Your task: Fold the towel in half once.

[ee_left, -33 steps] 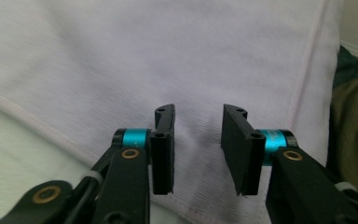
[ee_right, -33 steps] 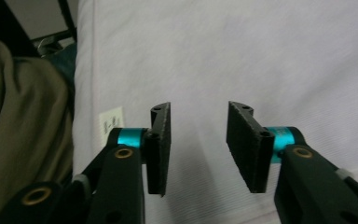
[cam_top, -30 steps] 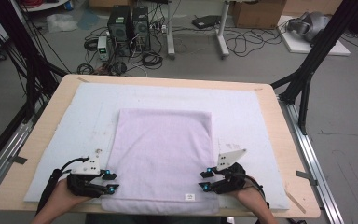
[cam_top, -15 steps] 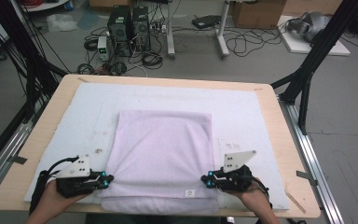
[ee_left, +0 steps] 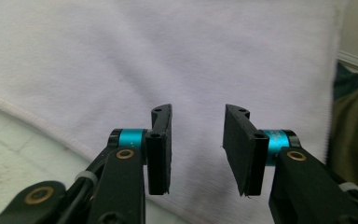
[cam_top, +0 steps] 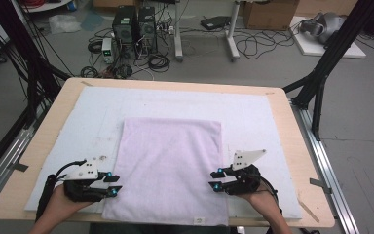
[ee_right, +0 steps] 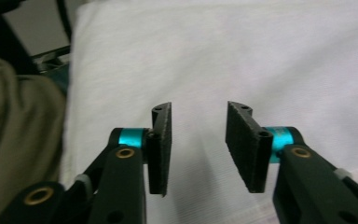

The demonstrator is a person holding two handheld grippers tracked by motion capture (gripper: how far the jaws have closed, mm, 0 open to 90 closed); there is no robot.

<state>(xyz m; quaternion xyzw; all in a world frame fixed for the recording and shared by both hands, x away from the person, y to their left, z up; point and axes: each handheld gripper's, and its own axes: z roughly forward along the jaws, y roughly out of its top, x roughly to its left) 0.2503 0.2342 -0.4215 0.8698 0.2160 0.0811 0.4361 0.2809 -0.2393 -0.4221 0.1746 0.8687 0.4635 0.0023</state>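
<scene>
Lilac towel [cam_top: 168, 168] flat on mat [cam_top: 92, 109]

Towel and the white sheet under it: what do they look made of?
The towel looks like soft lilac terry cloth: matte, nubby weave, stitched hem, small label. The white sheet looks like thin foam or felt padding, matte and smudged; which one, I cannot tell.

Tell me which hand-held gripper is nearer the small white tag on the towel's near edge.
Right. The right hand-held gripper sits at the towel's right edge, nearer the tag; the left hand-held gripper is at the opposite edge.
</scene>
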